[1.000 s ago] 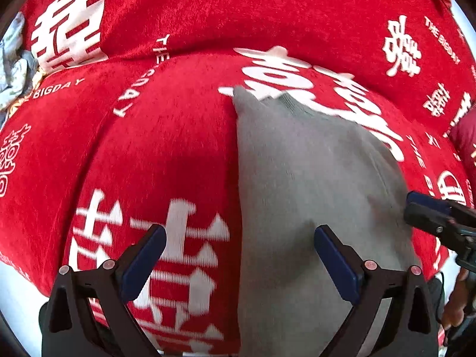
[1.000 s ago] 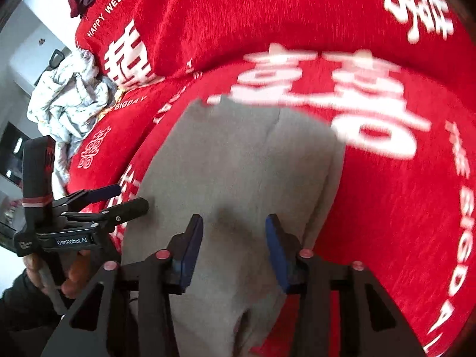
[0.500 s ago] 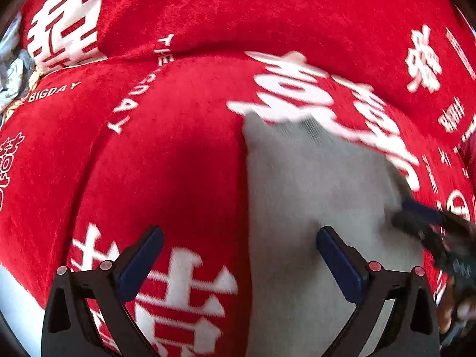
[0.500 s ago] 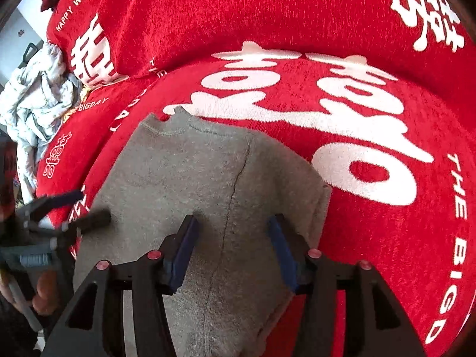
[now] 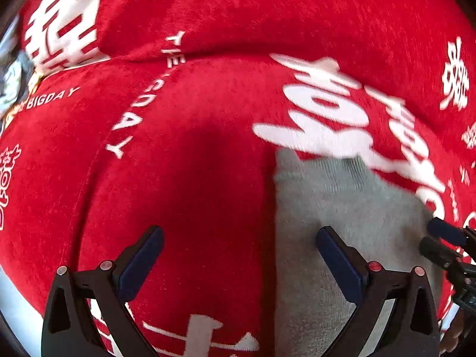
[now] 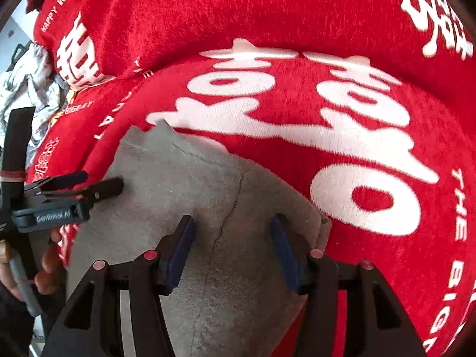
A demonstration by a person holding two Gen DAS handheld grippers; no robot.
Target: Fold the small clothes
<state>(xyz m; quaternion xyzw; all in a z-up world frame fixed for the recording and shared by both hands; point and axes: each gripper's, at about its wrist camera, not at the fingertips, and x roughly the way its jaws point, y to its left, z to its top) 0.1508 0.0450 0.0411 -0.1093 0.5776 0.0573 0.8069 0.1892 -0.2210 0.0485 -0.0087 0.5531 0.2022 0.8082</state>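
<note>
While the grey garment (image 6: 184,196) lies flat on the red sofa cover (image 6: 297,15) | soft, light, limp; grip 6 o'clock hem corners | left claw (image 5: 238,255) wide open, empty | right claw (image 6: 232,244) half-open, empty

Garment (image 6: 184,208) on blanket (image 6: 297,15), between tools.

Red cover (image 5: 193,178) bare left of grey garment (image 5: 342,208).
</note>
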